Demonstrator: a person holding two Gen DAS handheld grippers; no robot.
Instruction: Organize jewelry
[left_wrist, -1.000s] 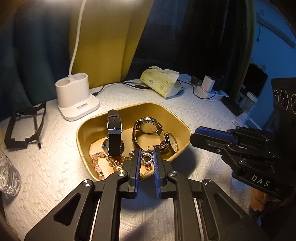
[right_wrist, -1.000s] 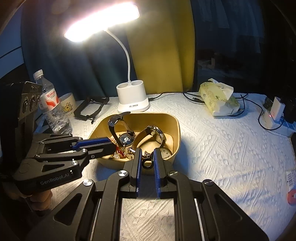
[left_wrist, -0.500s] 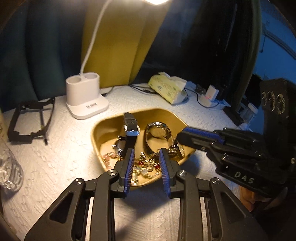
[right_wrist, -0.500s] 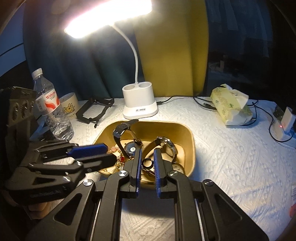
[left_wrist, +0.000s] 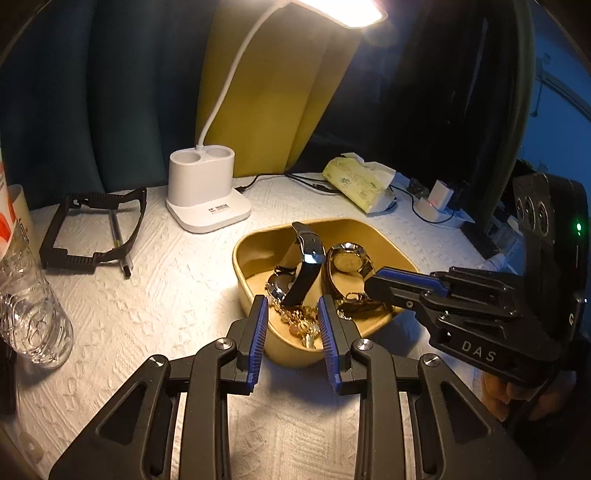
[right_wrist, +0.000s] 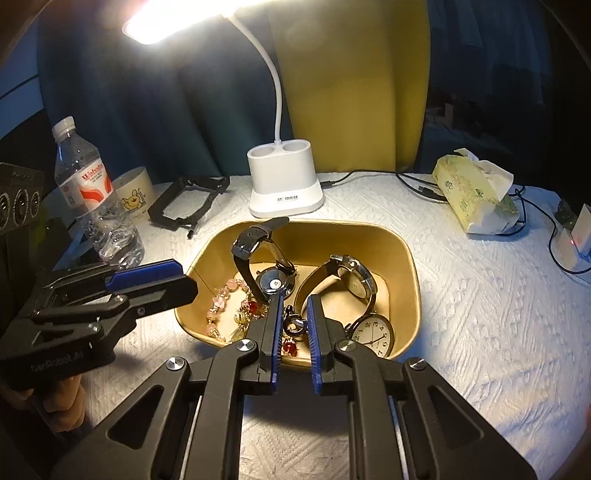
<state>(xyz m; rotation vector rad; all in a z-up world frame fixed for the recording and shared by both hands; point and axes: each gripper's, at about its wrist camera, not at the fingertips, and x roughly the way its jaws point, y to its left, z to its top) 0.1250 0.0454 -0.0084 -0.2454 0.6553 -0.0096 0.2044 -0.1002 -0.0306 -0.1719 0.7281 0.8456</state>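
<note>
Two handheld grippers of matte black plastic: the left gripper (left_wrist: 290, 328) and the right gripper (right_wrist: 291, 332) each carry blue ribbed pads on their fingers (left_wrist: 257, 328) and round silver screws at the linkage joints. White lettering reads "DAS" on the right unit's side, "GenRobot.AI" on the left's. A green light glows on the right unit's housing beside three round ports. Bare fingers of the left hand (right_wrist: 62, 402) grip its handle.

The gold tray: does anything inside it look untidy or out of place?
Yes. In the gold tray, watches, a pink bead bracelet and chains lie heaped together, and the black-strap watch stands on edge, strap arching up.
</note>
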